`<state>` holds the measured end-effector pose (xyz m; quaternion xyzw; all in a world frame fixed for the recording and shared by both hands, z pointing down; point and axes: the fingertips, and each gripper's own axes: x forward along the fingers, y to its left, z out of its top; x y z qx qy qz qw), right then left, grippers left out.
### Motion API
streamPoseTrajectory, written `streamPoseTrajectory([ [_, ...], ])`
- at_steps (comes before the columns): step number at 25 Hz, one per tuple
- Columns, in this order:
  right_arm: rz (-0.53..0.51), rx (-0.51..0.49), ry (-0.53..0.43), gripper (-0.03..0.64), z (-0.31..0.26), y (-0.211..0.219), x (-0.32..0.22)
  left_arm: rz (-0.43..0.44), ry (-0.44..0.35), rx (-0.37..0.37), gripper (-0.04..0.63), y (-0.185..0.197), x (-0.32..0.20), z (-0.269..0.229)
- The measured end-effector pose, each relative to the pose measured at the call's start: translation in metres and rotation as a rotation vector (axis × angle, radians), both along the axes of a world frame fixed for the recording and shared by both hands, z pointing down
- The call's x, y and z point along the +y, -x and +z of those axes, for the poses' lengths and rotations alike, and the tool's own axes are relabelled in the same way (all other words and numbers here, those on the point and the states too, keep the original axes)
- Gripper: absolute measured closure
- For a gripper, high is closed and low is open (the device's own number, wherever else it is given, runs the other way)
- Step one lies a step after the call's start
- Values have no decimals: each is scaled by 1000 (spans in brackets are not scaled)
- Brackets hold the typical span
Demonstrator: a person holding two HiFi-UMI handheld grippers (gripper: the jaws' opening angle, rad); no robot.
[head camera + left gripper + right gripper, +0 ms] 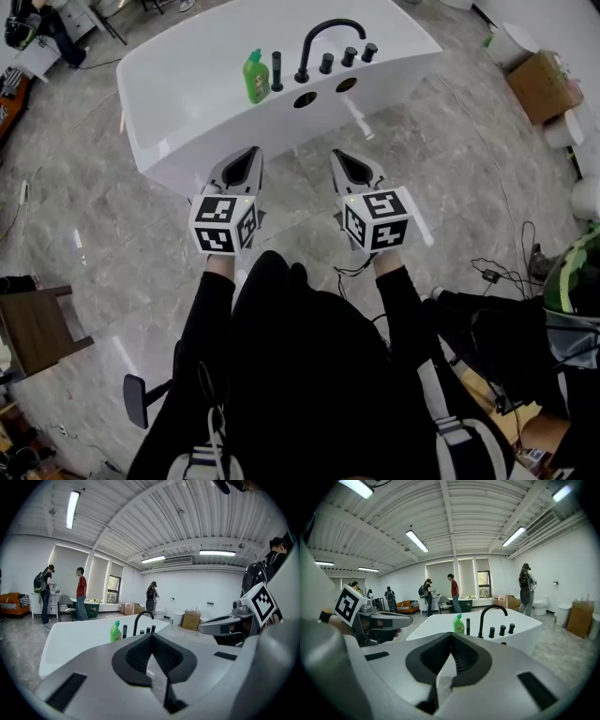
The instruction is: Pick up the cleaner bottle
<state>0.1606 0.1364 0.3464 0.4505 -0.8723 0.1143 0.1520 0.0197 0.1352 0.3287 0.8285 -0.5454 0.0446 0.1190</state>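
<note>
Two shut claws face a white tub, bottle untouched on its deck

Left claw (251,153) and right claw (338,156), each pressed together with nothing between the jaws, are held side by side above the grey floor (450,141), near the front wall of the tub (187,103). The green bottle (256,77) stands upright on the tub's deck at 12 o'clock from the left claw and 11 o'clock from the right, well apart from both. At the bottle's 3 o'clock stand a black stem (277,70), an arched black tap (319,36) and three black knobs (348,56).
</note>
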Motion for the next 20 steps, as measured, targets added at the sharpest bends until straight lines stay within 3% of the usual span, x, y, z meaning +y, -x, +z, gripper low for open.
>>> streamPoseTrajectory([
  [9, -21, 9, 0, 615, -1, 9, -21, -12, 0, -6, 588, 8, -24, 0],
  [20, -20, 31, 38, 615, 15, 37, -81, -3, 27, 2, 588, 34, -91, 17],
])
